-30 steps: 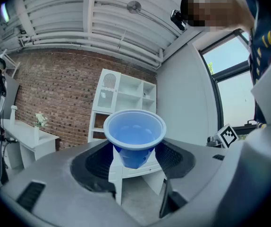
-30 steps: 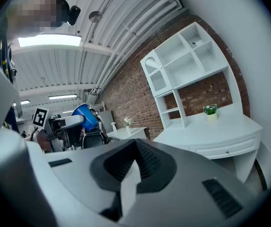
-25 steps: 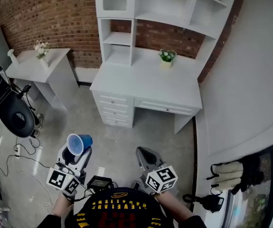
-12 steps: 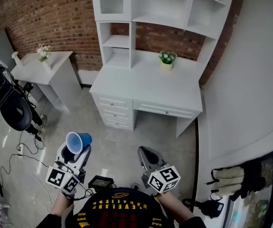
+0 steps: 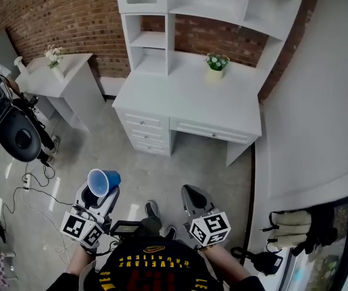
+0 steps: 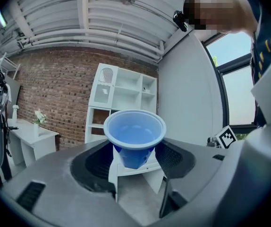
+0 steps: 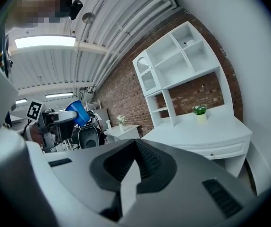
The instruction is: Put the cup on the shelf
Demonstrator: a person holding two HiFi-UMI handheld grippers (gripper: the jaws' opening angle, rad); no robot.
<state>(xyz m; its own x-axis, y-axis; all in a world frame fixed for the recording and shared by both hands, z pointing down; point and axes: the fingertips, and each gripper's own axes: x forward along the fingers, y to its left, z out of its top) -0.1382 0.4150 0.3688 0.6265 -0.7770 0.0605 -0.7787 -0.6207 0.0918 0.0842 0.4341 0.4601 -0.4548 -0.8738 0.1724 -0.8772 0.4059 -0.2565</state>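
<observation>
Left gripper (image 5: 99,196): jaws set wide and pressed on the lower body of the blue plastic cup (image 5: 103,182). The cup stands upright with its mouth open to the ceiling. Against the frames 1 s and 0.5 s ago, grip and cup pose are unchanged, and the cup sits at nearly the same spot in the head view.

Centre: a shoe (image 5: 151,208) now shows on the floor (image 5: 71,162) between the 2 grippers; it was absent in both earlier frames. Judgement: the person is stepping forward, so this is the carry phase with the placing not yet begun.

Right gripper (image 5: 193,199): jaws together, nothing between them, same as before.

Ahead: the white desk (image 5: 186,99) and its shelf unit (image 5: 150,40) have slid slightly up the head view. The potted plant (image 5: 216,62) also sits higher than 1 s ago. The cup is well apart from any shelf; the approach remains.
</observation>
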